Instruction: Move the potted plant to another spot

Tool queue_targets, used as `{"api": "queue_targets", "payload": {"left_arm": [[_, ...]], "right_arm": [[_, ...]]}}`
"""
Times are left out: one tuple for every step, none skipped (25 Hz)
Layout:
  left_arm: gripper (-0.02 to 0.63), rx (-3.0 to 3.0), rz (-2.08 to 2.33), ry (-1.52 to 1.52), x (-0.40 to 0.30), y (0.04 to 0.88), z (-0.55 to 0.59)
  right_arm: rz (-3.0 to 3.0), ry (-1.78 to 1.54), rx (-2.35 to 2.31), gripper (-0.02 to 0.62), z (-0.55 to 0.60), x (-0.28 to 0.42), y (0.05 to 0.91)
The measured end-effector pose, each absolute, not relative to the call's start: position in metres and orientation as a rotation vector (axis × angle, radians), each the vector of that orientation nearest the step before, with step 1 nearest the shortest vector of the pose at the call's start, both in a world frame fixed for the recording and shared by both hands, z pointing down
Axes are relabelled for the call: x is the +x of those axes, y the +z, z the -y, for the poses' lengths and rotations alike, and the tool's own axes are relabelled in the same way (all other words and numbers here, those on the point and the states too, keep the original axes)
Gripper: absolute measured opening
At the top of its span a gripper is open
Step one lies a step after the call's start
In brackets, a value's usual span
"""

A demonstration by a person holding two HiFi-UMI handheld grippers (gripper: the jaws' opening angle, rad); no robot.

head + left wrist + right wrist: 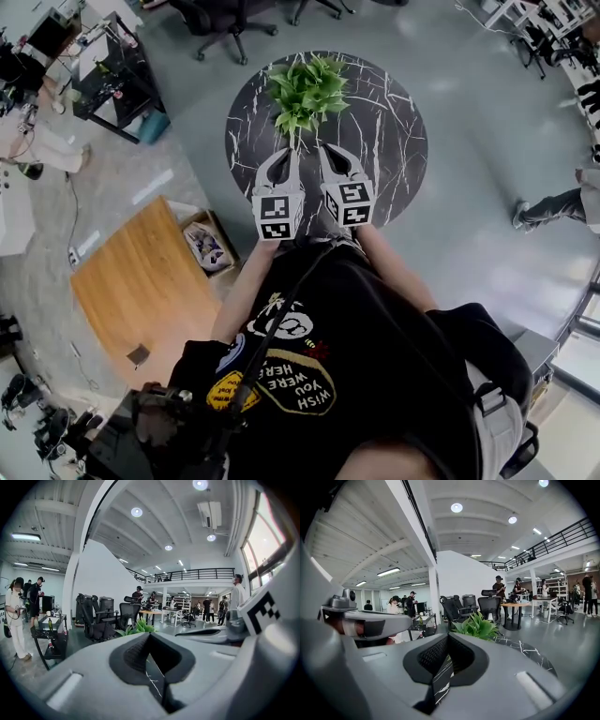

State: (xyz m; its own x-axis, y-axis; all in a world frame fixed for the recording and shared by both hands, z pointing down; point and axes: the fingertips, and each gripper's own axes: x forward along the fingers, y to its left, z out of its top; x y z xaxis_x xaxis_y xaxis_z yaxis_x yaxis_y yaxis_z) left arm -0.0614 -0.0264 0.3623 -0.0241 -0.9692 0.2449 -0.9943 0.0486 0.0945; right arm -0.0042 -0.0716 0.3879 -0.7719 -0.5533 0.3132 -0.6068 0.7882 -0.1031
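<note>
While the left hand-held gripper (pixel 293 156) and the right hand-held gripper (pixel 326 152) hang side by side over the near part of the surface (pixel 394 141), each one has its two jaws pressed together at the tips, with nothing between them. The jaws are of smooth grey plastic, curved like a beak, and their inner pads are black with a fine ribbed texture. Each gripper carries a white marker cube (pixel 278 214) printed with black squares.

The surface is a round top, black like marble, with thin white veins. The potted plant (pixel 305 92) stands on the far part of it, apart from both pairs of tips. Its leaves are bright green, long and pointed, and they hide the pot.

Around the surface lies a grey, glossy floor (pixel 469 216). Black office chairs (pixel 225 19) stand beyond it. To the left are a wooden board (pixel 141 281) and an open cardboard box (pixel 208 246). The room has a high white ceiling with round lamps (pixel 456 507) and a balcony with a black railing (pixel 187 573).
</note>
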Motion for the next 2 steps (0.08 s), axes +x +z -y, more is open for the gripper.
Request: {"api": "queue_targets", "payload": {"left_arm": [[0.005,2.009,2.082,0.152,-0.0596,0.3607,0.0242],[0.005,2.01,2.08,0.155,-0.0577,0.3591,0.022]], "right_arm": [[2.713,0.289,0.898,0.0,0.0697,-0.0029,0.3865],[2.714,0.289,0.898,0.0,0.0677,-0.0015,0.385]]}}
